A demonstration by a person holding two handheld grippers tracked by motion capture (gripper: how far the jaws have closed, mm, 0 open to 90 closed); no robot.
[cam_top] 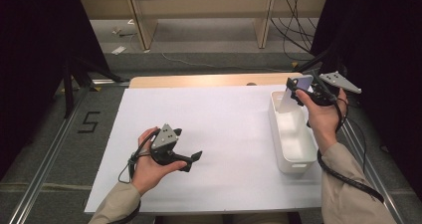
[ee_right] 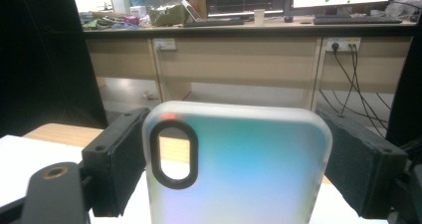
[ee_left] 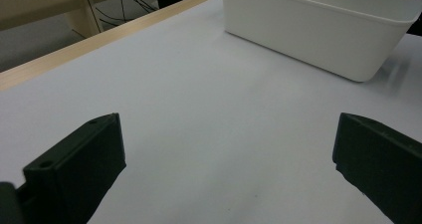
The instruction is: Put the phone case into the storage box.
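Phone case (cam_top: 296, 93), held up by the right gripper (cam_top: 304, 95) above the far end of the white bin (cam_top: 296, 160), was the object in work in the high view. The bin stood on the right part of the white table cover (cam_top: 224, 134). The left gripper (cam_top: 193, 159) rested low over the cover, well apart from the bin, with nothing between its jaws.

From the left gripper view, both black jaws stood wide apart over the bare cover (ee_left: 219, 134), and the bin (ee_left: 318, 32) was farther away.

From the right gripper view, the case (ee_right: 239, 164) stood upright between the two jaws, and the pads (ee_right: 119, 159) pressed on its long edges, so the jaws were clamped on it. The oval camera opening (ee_right: 174, 154) was near the left edge.

I judge that the case was light, thin and a little flexible, with a smooth, maybe slippery surface. Holding it by the two long edges seemed the safest way, because strong pressing could bend it.
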